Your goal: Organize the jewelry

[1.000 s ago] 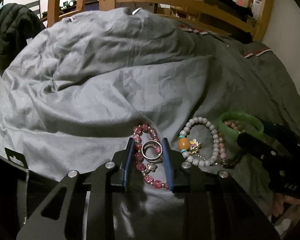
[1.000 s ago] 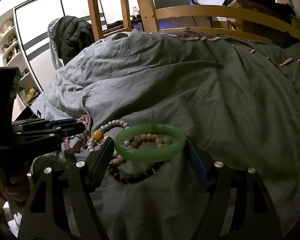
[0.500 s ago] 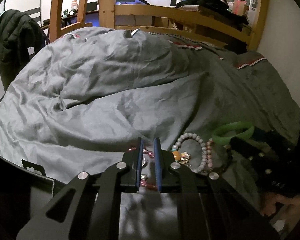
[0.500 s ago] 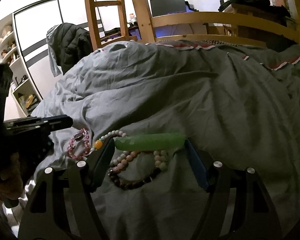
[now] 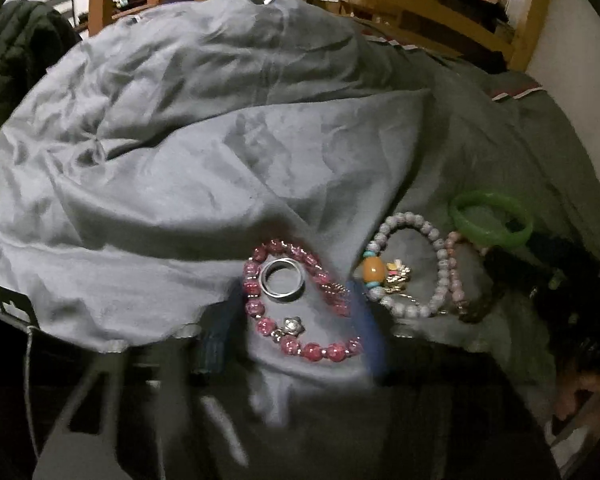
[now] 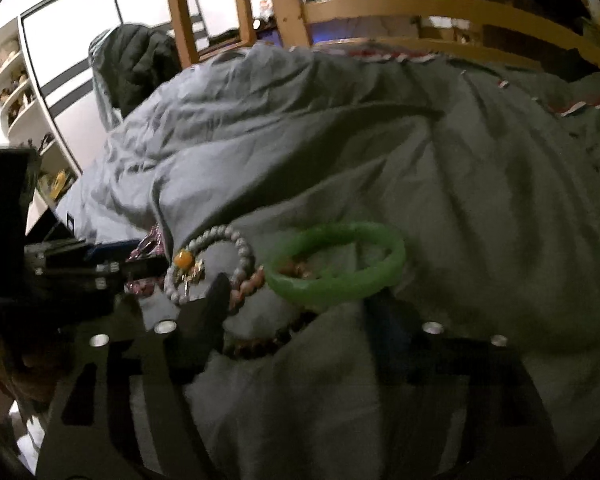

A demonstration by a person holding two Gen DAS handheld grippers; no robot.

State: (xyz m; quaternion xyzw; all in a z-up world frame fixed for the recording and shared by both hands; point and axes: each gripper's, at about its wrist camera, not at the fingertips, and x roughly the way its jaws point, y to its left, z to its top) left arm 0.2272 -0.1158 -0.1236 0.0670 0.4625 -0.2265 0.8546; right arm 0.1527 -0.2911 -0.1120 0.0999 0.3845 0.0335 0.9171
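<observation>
While the rumpled grey duvet [image 5: 220, 152] carries everything, the right gripper [image 6: 300, 300] widens around a glossy green bangle [image 6: 336, 264], pads apparently clear. The left gripper [image 5: 296, 320] opens beside a pink beaded bracelet [image 5: 300, 344] encircling a silver ring [image 5: 282, 280].

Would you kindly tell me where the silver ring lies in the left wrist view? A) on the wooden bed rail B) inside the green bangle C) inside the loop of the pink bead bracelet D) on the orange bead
C: the silver ring lies on the grey quilt, encircled by the pink bead bracelet.
</observation>
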